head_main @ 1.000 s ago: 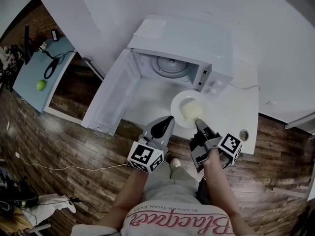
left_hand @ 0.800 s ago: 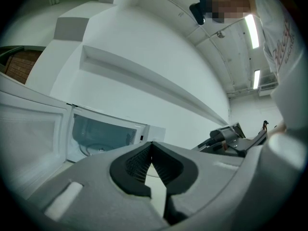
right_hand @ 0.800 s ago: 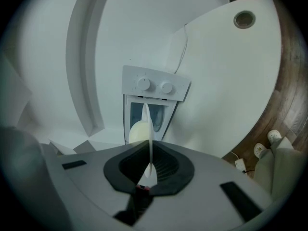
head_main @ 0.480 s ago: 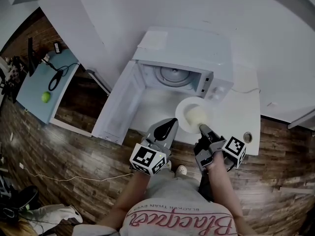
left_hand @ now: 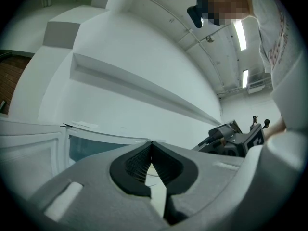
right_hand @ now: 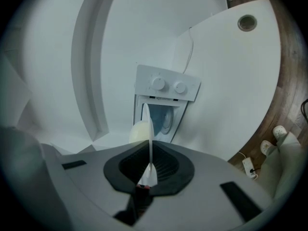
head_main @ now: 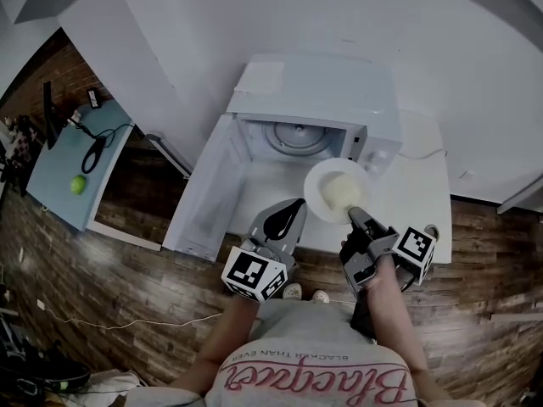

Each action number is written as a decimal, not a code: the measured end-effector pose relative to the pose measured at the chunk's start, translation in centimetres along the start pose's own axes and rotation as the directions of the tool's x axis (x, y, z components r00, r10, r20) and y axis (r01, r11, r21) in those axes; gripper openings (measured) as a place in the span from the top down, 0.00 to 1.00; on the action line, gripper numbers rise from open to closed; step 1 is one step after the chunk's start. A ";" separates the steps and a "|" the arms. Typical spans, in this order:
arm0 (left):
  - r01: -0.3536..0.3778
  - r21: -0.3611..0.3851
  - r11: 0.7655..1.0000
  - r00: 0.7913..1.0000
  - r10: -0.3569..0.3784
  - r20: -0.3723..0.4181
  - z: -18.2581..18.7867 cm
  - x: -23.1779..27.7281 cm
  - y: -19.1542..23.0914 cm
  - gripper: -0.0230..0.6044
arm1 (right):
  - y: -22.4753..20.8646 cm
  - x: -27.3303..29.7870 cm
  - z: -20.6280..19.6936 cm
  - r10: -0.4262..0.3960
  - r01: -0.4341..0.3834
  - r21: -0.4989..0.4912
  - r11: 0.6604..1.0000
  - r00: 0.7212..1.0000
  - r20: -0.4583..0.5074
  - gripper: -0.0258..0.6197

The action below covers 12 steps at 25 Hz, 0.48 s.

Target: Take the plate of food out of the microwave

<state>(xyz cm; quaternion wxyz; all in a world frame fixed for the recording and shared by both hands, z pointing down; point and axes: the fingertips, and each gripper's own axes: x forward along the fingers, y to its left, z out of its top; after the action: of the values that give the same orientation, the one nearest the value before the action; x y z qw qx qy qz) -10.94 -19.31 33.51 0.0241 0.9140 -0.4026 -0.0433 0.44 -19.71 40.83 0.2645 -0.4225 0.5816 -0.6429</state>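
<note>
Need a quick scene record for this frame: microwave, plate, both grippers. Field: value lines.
microwave: on the white table, door swung open, only the turntable inside
plate: out of the microwave, in front of the control panel, pale food on it
right gripper: shut on the plate's near rim
left gripper: shut, empty, beside the plate

In front of microwave (head_main: 322, 83): plate (head_main: 319, 179).
</note>
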 end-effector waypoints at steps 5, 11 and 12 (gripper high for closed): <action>0.012 0.010 1.000 1.000 -0.012 0.020 0.7 0.4 0.6 0.96 | 1.7 0.4 0.2 0.029 -0.029 0.003 1.000 1.000 0.003 0.93; 0.010 0.012 1.000 0.998 -0.011 0.056 2.4 1.1 0.8 0.96 | 3.5 1.1 0.9 0.052 -0.052 -0.009 0.999 0.999 0.011 0.93; 0.010 0.018 1.000 0.998 -0.011 0.061 2.6 1.3 0.8 0.96 | 3.7 1.2 1.0 0.056 -0.056 -0.008 0.998 0.998 0.012 0.93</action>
<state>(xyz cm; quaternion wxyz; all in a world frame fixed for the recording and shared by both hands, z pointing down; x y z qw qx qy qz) -10.96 -20.82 30.91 0.0035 0.9145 -0.3989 -0.0680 0.14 -21.88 37.45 0.2842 -0.4109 0.5943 -0.6303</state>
